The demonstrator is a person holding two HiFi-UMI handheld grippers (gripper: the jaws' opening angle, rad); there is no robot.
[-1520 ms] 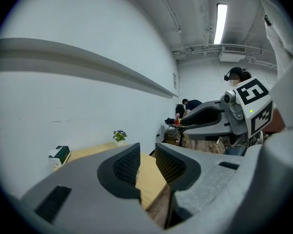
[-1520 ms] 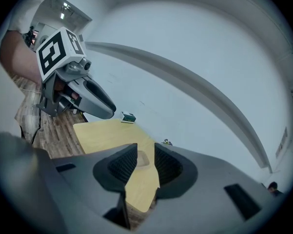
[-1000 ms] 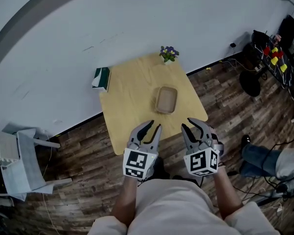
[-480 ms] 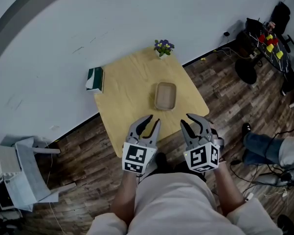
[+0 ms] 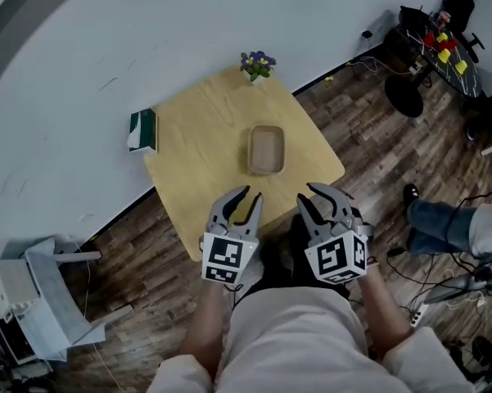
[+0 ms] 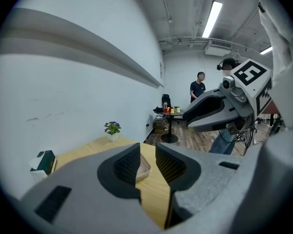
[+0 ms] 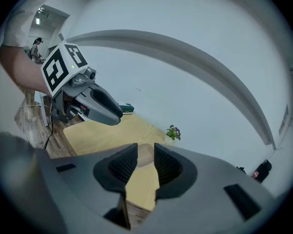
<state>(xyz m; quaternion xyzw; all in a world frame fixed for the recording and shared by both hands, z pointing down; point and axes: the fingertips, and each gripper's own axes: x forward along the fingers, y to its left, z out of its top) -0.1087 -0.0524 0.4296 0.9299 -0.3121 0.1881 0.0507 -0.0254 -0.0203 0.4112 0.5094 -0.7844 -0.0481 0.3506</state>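
Shallow tan tray (image 5: pixel 266 150): lies flat and open side up near the middle of the pale wooden table (image 5: pixel 188 178), well clear of every edge, so it sits steady. Looks empty from the head view.

Left gripper (image 5: pixel 246 201): held in the air over the table's near edge, well short of the tray, touching nothing. Jaws stand a narrow gap apart with nothing between them; the left gripper view shows only the tray's far rim and table top through that gap.

Right gripper (image 5: pixel 311 196): beside the left one, at about the same height, just off the table's near corner, over the wooden floor (image 5: pixel 376 154). Jaws likewise parted by a narrow gap, and nothing is gripped.

Both grippers point forward from the person's waist toward the tray, which likely explains why each gripper view frames it between the pads.

Farther out: small potted plant (image 5: pixel 256 62) at the table's far corner by the white wall (image 5: pixel 147 31); green box (image 5: pixel 142 130) on the left edge against the wall. A round stand with red and yellow cups (image 5: pixel 439 46) is well apart at right. A person (image 6: pixel 198 87) stands in the background.
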